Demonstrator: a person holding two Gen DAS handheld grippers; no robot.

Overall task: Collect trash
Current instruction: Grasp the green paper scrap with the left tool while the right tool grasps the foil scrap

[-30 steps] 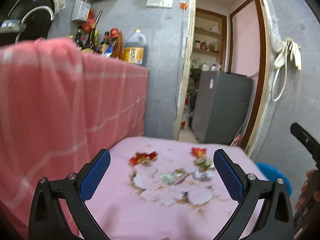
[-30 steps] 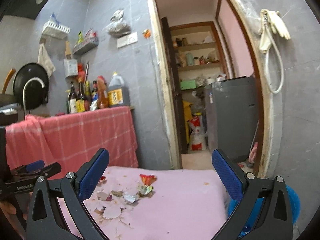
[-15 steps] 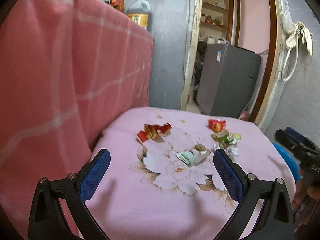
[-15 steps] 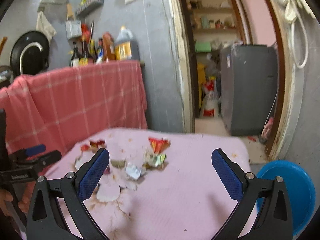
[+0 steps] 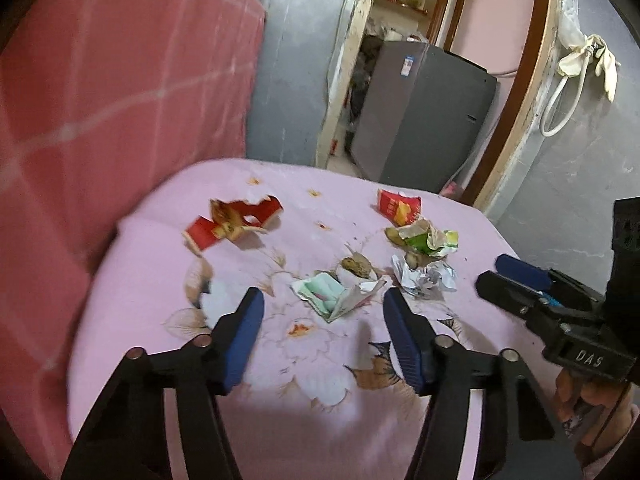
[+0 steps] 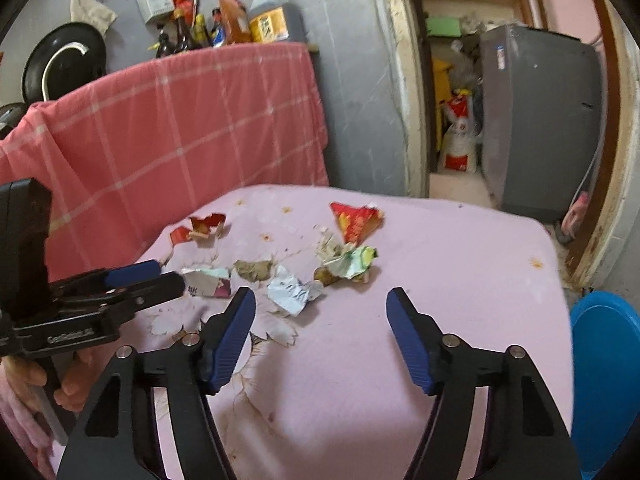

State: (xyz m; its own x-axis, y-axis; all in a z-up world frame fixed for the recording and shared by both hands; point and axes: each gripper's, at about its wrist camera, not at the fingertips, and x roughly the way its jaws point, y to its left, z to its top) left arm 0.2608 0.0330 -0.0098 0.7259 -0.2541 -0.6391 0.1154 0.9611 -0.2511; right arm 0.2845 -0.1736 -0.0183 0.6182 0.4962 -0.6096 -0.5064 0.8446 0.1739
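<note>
Trash lies scattered on the pink floral tablecloth (image 5: 320,420): a torn red wrapper (image 5: 236,216), a red-yellow packet (image 5: 398,206), a crumpled green wrapper (image 5: 430,240), white crumpled paper (image 5: 424,276) and a green-white carton scrap (image 5: 328,296). My left gripper (image 5: 323,308) hovers just short of the carton scrap. Its jaws are closing and the pads touch nothing. My right gripper (image 6: 321,300) hangs over bare cloth, with the white paper (image 6: 292,292) just ahead of its left finger. Its jaws are also closing, with nothing between them. Each gripper shows in the other's view, the right (image 5: 494,272) and the left (image 6: 168,274).
A blue bin (image 6: 604,380) stands on the floor past the table's right edge. A red checked cloth (image 6: 180,128) hangs along the left, with bottles (image 6: 268,16) behind it. A grey appliance (image 6: 540,120) fills the doorway beyond.
Both grippers have dropped and tipped down toward the trash, which now looms larger. Both pairs of jaws have narrowed from wide open to about half.
</note>
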